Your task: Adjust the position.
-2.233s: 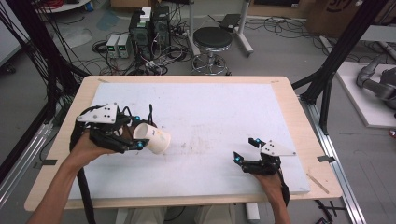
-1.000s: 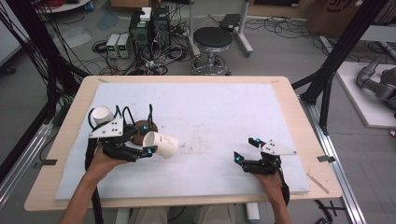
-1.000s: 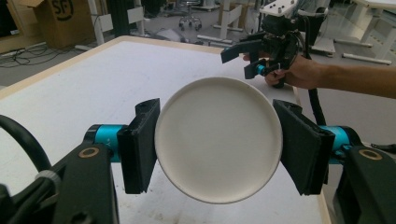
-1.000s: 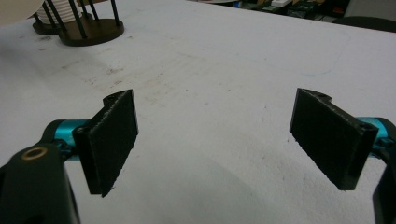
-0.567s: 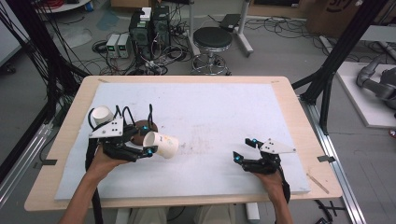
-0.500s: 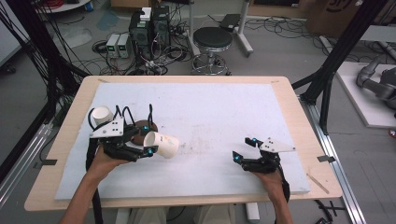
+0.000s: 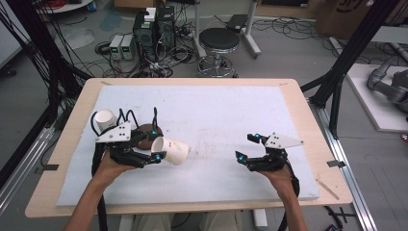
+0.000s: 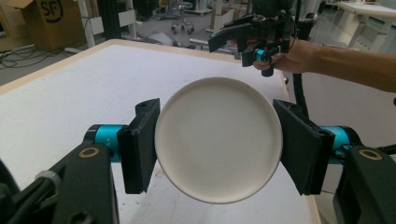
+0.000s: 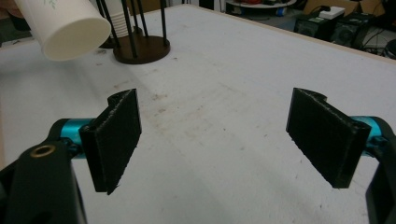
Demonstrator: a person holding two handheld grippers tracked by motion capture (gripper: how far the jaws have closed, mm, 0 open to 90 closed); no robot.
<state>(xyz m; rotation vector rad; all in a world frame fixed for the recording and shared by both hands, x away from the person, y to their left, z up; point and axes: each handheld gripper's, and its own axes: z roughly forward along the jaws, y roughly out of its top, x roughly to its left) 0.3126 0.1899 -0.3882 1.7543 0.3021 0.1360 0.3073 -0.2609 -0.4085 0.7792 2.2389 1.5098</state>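
Two grippers, one in each hand: the left gripper (image 7: 153, 153) and the right gripper (image 7: 246, 148); two hands, the left hand (image 7: 109, 166) and the right hand (image 7: 280, 174); two forearms coming in from the near edge. Two paper cups on view from above: one cup (image 7: 172, 150) lying sideways between the left gripper's jaws, a second cup (image 7: 104, 118) standing behind that gripper; whether more cups are stacked under it cannot be told. One dark round stand (image 9: 141, 48) with thin upright rods, their number unclear; one table (image 7: 300, 110) with one white mat (image 7: 216, 110). On the floor beyond: one round stool (image 7: 219, 41); one cardboard box (image 8: 46, 16) in the left gripper view.
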